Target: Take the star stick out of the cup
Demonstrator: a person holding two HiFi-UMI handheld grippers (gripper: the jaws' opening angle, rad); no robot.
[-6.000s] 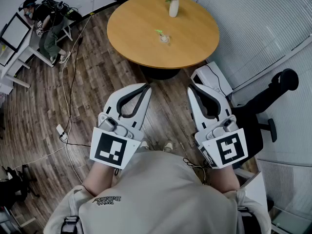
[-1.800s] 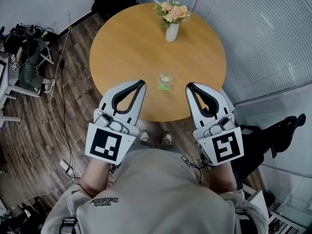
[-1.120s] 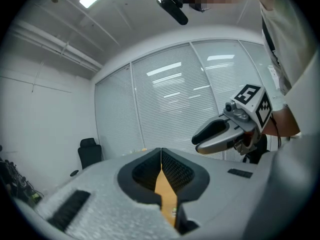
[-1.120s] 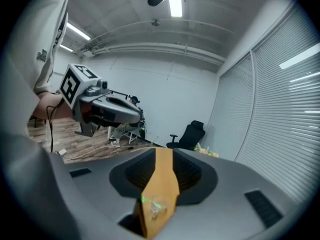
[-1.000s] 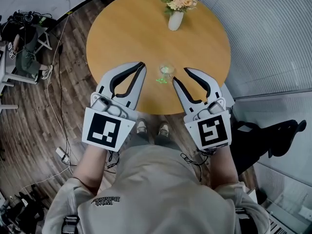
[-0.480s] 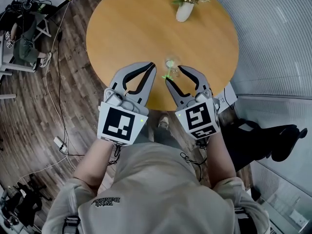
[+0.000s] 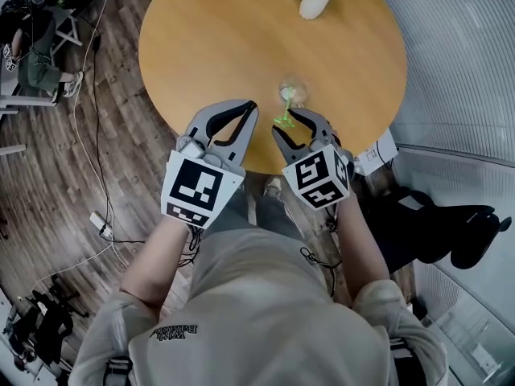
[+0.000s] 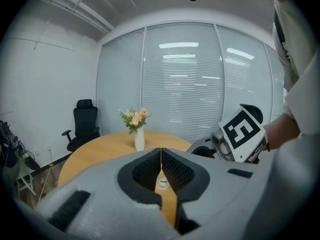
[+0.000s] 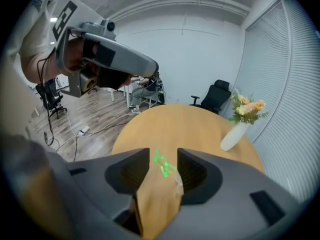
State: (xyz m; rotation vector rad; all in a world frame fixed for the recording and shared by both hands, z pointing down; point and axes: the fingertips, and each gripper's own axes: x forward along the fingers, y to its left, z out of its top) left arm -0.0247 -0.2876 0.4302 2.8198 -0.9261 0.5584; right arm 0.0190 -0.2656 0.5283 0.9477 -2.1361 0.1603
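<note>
Right gripper (image 9: pixel 163 150): jaws wide apart and pressing on nothing. They have just been opening.
Star stick (image 7: pixel 283 119): its green star sits between the right jaws. The stick leans out of the cup toward the person.
Cup (image 7: pixel 294 92): clear, upright, with the stick's other end in it. It stands just past the right jaw tips.
Left gripper (image 8: pixel 161 150): jaws closed tip to tip and holding nothing. It hovers near the cup on its left side.
Change, right: a second ago this gripper hung on the cup's near right side with narrower jaws. Now it has come in so its jaws flank the star.
Change, left: it has also drawn closer to the cup.
Table (image 7: pixel 225 39): round, wooden. The cup stands near its edge on the person's side.
Vase (image 7: pixel 315 2): white, with flowers, well beyond the cup toward the far rim.
Chair (image 7: pixel 451 232): black, on the floor, well to the right of the cup.
Cables (image 7: pixel 88 135): trailing over the floor, far left of the cup.
In the way: only the left gripper is close to the cup.
</note>
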